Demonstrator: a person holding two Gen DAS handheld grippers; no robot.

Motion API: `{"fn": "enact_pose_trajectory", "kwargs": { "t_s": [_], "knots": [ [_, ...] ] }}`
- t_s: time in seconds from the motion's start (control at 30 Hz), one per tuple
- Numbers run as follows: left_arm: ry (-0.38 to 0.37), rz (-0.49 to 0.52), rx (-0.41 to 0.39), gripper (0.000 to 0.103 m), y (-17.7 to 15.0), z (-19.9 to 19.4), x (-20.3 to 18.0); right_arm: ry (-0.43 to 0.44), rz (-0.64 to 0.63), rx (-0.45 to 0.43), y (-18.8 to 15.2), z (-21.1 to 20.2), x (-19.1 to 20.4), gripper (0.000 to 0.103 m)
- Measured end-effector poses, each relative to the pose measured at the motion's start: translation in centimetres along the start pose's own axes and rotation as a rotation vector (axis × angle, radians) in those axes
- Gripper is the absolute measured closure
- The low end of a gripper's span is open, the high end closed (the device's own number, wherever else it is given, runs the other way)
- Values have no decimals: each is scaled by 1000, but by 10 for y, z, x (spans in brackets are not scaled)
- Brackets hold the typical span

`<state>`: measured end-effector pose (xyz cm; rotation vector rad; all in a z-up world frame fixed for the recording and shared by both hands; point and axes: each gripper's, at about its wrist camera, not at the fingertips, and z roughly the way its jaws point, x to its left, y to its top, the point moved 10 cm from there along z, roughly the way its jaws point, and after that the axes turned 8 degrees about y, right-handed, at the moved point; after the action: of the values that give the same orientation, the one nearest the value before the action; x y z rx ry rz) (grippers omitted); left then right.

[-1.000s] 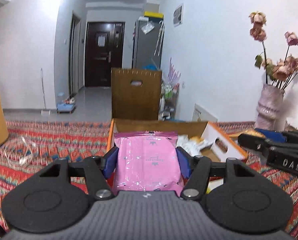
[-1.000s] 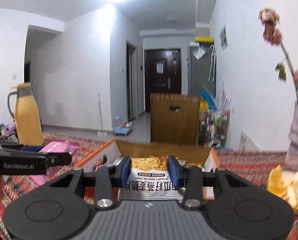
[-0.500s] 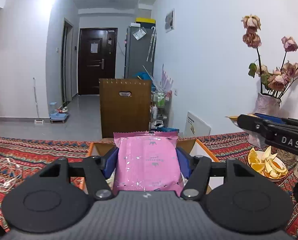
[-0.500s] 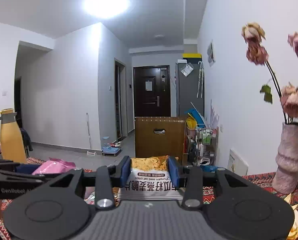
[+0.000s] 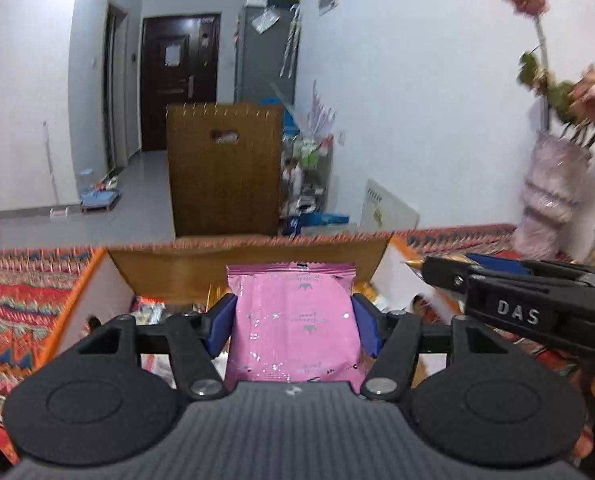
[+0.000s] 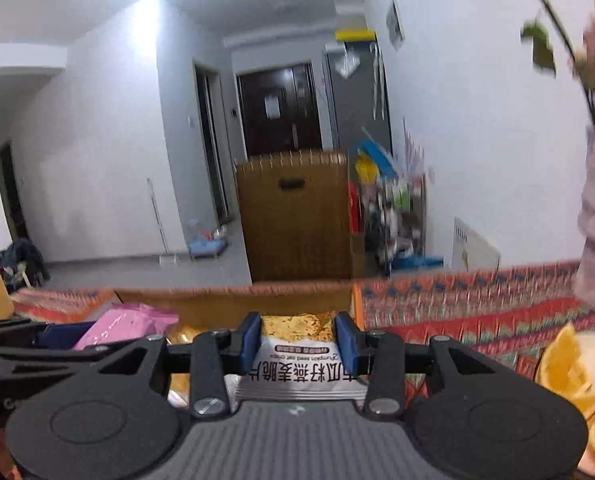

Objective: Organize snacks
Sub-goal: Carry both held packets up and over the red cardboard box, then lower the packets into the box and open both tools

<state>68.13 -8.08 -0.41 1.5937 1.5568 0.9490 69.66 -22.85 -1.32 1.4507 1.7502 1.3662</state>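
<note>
Packets both feel light, crinkly and slippery: my left gripper (image 5: 293,326) fingers clamp the pink packet (image 5: 293,320) by its sides, my right gripper (image 6: 297,344) fingers the crisps packet (image 6: 299,354), above the cardboard box (image 5: 249,258).

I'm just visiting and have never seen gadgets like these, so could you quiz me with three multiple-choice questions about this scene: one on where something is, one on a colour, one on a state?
1. Where is the cardboard box?
A. on the patterned cloth
B. on the floor by the door
C. on a shelf

2. What colour is the packet in the left gripper?
A. green
B. pink
C. black

3. What is the right gripper doing?
A. hanging open
B. gripping a vase
C. clamping a white-and-gold snack packet

Answers: 1 A, patterned cloth lies on both sides of the box; 2 B, its wrapper is pink; 3 C, both blue fingers press the packet's sides.
</note>
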Motion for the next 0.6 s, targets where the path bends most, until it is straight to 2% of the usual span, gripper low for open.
{"fn": "enact_pose_trajectory", "kwargs": {
  "t_s": [0.1,0.23,0.33,0.4,0.43,0.47,0.5,0.6],
  "knots": [
    [18,29,60,40,-19,21,0,-11,23,45,-17,13,-8,63],
    [18,55,106,40,-38,29,3,1,3,65,-26,21,-2,62],
    [34,67,98,33,-42,31,4,-4,-24,99,-34,30,3,60],
    [39,69,90,17,-42,30,5,-15,-56,100,-36,32,6,52],
    [38,61,91,14,-42,30,5,-13,-63,102,-37,32,9,47],
    [36,58,96,12,-42,31,5,-7,-63,100,-36,31,10,36],
    [33,60,100,12,-43,31,4,0,-62,98,-36,30,13,34],
    [37,81,95,11,-43,30,3,-4,-80,104,-37,33,16,33]
  ]
}}
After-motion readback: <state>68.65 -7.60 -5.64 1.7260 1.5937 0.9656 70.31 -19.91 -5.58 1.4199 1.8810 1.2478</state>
